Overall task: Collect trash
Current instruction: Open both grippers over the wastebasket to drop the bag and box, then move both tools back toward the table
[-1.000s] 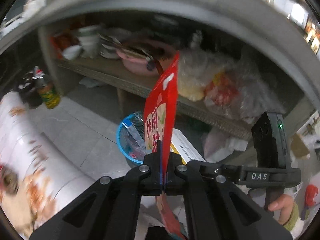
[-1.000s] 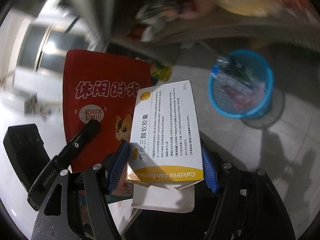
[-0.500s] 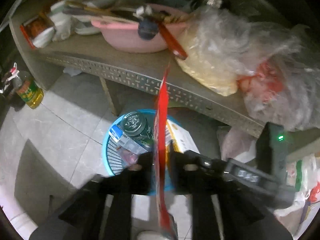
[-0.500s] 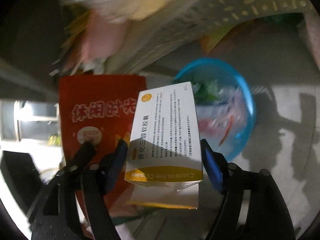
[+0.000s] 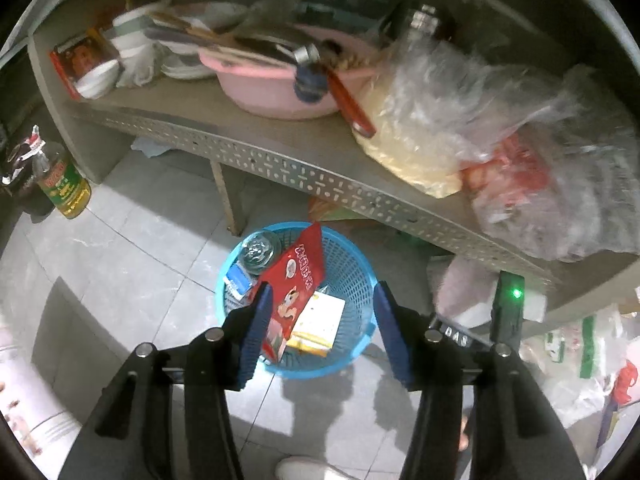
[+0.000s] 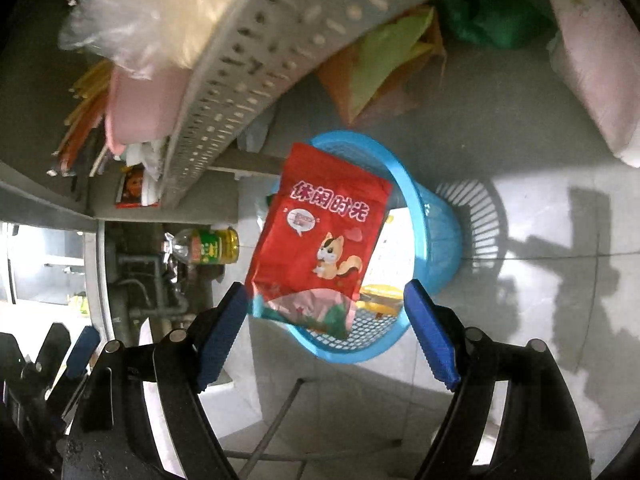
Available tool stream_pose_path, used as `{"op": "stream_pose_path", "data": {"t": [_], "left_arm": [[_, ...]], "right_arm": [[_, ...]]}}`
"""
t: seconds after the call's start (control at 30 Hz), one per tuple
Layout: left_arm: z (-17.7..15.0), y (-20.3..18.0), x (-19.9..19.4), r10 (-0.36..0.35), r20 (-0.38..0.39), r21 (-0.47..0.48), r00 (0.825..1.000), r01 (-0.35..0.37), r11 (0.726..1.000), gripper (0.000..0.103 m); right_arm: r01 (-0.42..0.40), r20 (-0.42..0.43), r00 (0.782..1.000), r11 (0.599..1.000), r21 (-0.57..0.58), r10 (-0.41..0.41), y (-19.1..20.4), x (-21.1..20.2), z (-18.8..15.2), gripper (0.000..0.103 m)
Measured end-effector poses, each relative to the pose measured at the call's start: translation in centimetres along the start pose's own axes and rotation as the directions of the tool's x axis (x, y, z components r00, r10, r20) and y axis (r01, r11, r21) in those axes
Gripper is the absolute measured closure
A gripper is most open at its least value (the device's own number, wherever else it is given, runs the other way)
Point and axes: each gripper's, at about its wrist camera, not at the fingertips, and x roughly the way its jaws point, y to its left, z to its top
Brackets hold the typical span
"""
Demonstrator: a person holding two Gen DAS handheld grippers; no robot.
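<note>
A blue mesh basket (image 5: 356,280) stands on the tiled floor under a shelf. A red snack bag (image 5: 298,276) lies loose across its rim, tilted, with a white and yellow medicine box (image 5: 320,318) inside beside it. My left gripper (image 5: 322,304) hovers above the basket, its jaws opening with nothing pressed between the pads. In the right wrist view the red bag (image 6: 320,240) covers much of the basket (image 6: 436,232), and the box (image 6: 394,248) shows behind it. My right gripper (image 6: 326,300) stands open and holds nothing.
A perforated metal shelf (image 5: 304,172) overhangs the basket, carrying a pink basin (image 5: 276,88) and plastic bags (image 5: 460,120). An oil bottle (image 5: 62,188) stands on the floor at left. More bags (image 5: 580,352) lie at right. A shoe (image 5: 316,468) is near the bottom edge.
Both grippers came down over the basket and opened. The red bag left the left gripper and the box left the right gripper; both now rest in the basket.
</note>
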Motion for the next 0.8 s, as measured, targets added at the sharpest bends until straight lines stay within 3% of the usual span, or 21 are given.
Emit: {"op": "stream_pose_path", "data": {"t": [0.2,0.43,0.5,0.63,0.73,0.8], "left_arm": [[-3.1,2.4,-10.0,-0.012,0.093,-0.055,0.996,0.017,0.998,0.045],[-11.2,7.6,-23.5,0.113,0.248,-0.232,0.962,-0.054,0.971,0.036],[-14.5,9.7,-27.4,0.206,0.285,-0.318,0.936,-0.11,0.942,0.034],[-22.1,14.2,-33.5,0.362,0.285,-0.535,0.888,-0.167,0.829,0.033],[-26.8,16.0,-35.7,0.427,0.266,-0.63,0.865,-0.18,0.756,0.033],[-29.4,16.6,-36.1,0.444,0.248,-0.679,0.861,-0.173,0.714,0.033]], "right_arm": [[-0.031,0.003,1.0,0.997,-0.073,0.031,1.8,-2.0,-1.2,0.026],[-0.059,-0.088,0.995,0.984,-0.169,0.045,5.0,-4.5,-3.9,0.026],[-0.067,-0.117,0.992,0.977,-0.203,0.043,6.0,-5.1,-4.7,0.026],[-0.079,-0.176,0.984,0.943,-0.324,0.022,9.6,-6.5,-6.6,0.026],[-0.112,-0.215,0.976,0.907,-0.405,0.025,12.7,-7.3,-8.2,0.026],[-0.16,-0.249,0.968,0.866,-0.473,0.042,15.8,-8.1,-9.8,0.026]]}}
